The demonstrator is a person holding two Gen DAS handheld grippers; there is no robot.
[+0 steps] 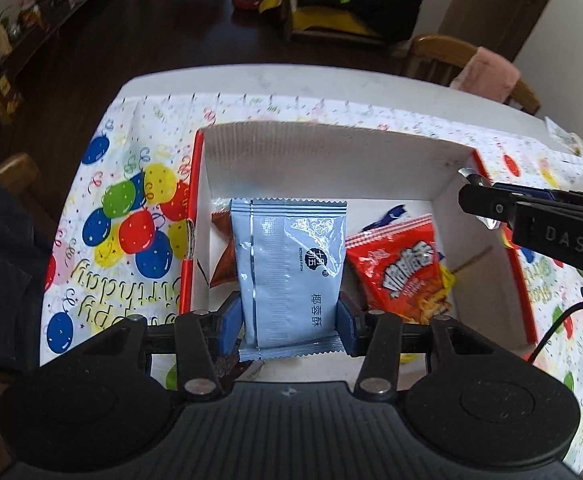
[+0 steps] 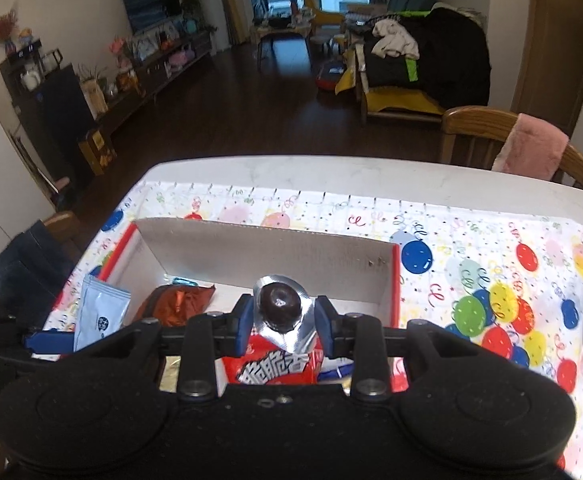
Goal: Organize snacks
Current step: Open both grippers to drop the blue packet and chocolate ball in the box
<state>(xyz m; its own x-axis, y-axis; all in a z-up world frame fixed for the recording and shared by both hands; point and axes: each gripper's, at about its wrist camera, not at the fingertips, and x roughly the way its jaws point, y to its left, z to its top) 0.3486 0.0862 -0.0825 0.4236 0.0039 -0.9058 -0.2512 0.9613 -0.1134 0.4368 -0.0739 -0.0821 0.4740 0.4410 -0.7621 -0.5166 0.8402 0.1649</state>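
Left gripper (image 1: 289, 316) — pads clamped on a pale-blue packet (image 1: 291, 268), lower centre, poised over the open box (image 1: 443, 196) for stowing. Right gripper (image 2: 284, 316) pinches a foil-backed chocolate (image 2: 280, 306) above the red snack bag (image 2: 275, 364) — evidently also boxward.

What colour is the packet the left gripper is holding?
Pale blue with silver edging, clearest in the left wrist view: the packet sits in the left gripper.

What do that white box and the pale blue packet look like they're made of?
The box looks like corrugated cardboard: matte white inside, fine ribbing on its walls, red outside. The pale blue packet, pinched between the left gripper jaws, seems a glossy plastic or foil film, with shiny creases and crimped zigzag ends.
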